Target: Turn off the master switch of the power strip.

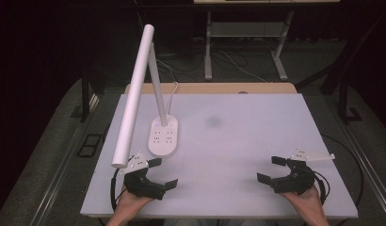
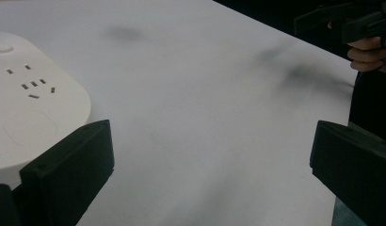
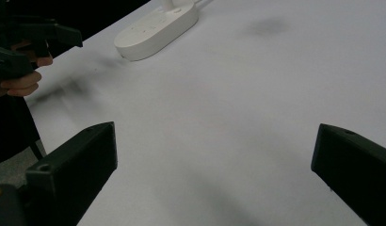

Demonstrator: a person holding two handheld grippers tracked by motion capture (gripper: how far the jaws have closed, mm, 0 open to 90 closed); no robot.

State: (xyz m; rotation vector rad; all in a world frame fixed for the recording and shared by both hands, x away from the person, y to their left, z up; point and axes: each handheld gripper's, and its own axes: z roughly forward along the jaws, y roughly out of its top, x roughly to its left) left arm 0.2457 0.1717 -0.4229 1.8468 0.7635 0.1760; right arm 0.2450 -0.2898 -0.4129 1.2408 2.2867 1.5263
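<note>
A white desk lamp (image 1: pixel 139 89) stands on the left half of the white table (image 1: pixel 238 141). Its oval base (image 1: pixel 164 136) carries sockets, and its long tube head slants down toward the front left. In the left gripper view the lamp base (image 2: pixel 33 108) lies just left of the near jaw. My left gripper (image 1: pixel 162 173) rests open at the front left, just in front of the base, nothing between its jaws. My right gripper (image 1: pixel 271 169) rests open at the front right, also empty. The right gripper view shows the lamp base (image 3: pixel 156 30) far off.
A white cord (image 1: pixel 173 89) runs from the lamp over the table's back edge. A faint dark smudge (image 1: pixel 213 122) marks the table's middle. Beyond the table are a wooden strip (image 1: pixel 210 88), desk legs (image 1: pixel 208 47) and floor cables. In each gripper view the other hand holds its gripper far off.
</note>
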